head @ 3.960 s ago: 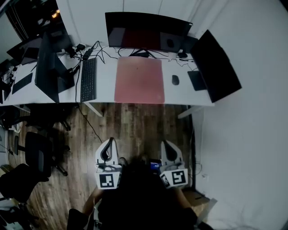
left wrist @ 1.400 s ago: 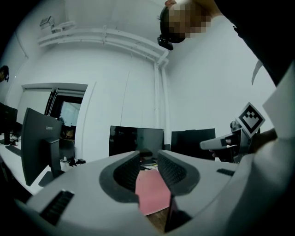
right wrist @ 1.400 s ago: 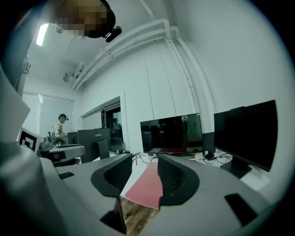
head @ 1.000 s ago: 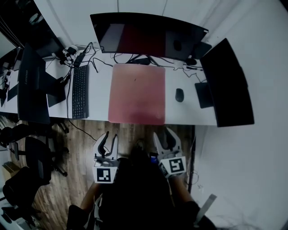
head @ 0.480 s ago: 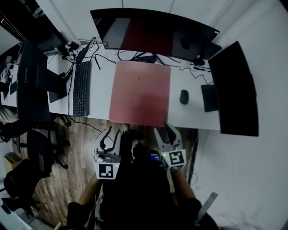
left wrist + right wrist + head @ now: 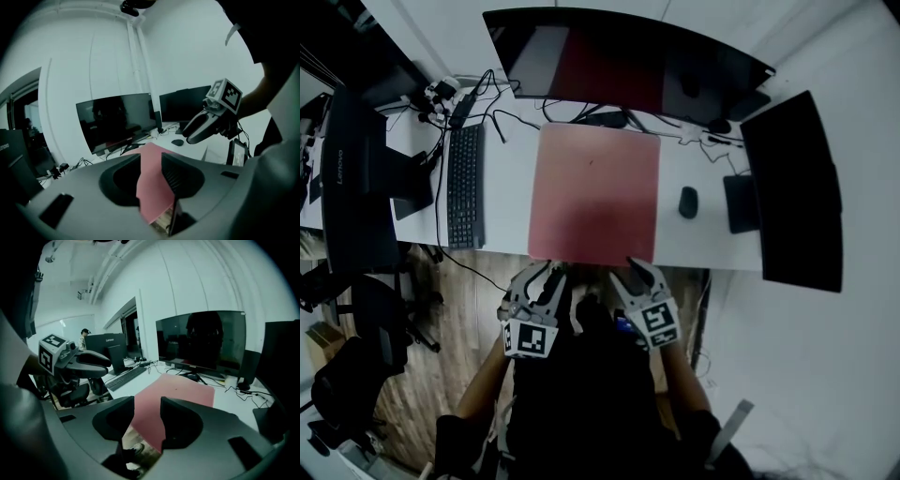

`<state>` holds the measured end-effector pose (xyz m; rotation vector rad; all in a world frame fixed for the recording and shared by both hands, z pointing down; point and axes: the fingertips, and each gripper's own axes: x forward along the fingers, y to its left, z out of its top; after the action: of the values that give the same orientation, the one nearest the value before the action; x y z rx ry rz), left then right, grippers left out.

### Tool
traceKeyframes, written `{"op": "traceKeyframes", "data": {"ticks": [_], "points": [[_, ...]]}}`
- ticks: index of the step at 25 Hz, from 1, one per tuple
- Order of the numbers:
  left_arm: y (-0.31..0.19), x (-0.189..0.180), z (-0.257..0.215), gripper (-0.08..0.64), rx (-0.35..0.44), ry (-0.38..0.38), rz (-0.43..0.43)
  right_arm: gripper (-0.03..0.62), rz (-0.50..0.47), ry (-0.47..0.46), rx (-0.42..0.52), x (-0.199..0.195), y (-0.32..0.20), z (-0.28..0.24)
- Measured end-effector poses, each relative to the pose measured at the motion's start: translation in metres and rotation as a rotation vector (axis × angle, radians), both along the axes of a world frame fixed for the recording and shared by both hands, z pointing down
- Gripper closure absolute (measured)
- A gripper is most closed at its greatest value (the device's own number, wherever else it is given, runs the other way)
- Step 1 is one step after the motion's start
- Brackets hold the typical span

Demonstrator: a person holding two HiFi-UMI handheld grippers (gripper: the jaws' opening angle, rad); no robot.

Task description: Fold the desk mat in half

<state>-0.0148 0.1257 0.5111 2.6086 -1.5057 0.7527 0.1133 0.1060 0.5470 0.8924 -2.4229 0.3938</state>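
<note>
Grey left tongs (image 6: 544,275) hang at the front rim of the surface, jaws parted after just widening. Nothing is pressed between them, and the near edge of the desk mat (image 6: 595,192) shows through their gap. The right tongs (image 6: 639,269) are likewise released, jaws apart, near the mat's front right corner. The pink mat lies flat and unfolded on the white surface (image 6: 511,202). A black keyboard (image 6: 465,186) lies to its left and a mouse (image 6: 688,202) to its right. A wide dark monitor (image 6: 619,66) stands behind, with a second monitor (image 6: 792,187) further right. Wooden floor (image 6: 459,309) shows under the person's arms.
</note>
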Motion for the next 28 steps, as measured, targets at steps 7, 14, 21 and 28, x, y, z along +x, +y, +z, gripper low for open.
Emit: {"op": "traceKeyframes", "data": {"ticks": [7, 14, 21, 28], "points": [[-0.004, 0.006, 0.081, 0.387, -0.167, -0.209, 0.219, 0.425, -0.138, 0.156, -0.167, -0.018, 0.005, 0.065], [-0.005, 0.0, 0.15, 0.376, -0.239, -0.386, 0.36, 0.425, -0.206, 0.312, -0.247, -0.017, 0.008, 0.123], [0.001, 0.002, 0.203, 0.376, -0.269, -0.523, 0.46, 0.425, -0.308, 0.457, -0.253, -0.015, 0.017, 0.176], [0.005, 0.009, 0.241, 0.376, -0.303, -0.59, 0.523, 0.425, -0.389, 0.595, -0.223, -0.012, 0.019, 0.208]]}}
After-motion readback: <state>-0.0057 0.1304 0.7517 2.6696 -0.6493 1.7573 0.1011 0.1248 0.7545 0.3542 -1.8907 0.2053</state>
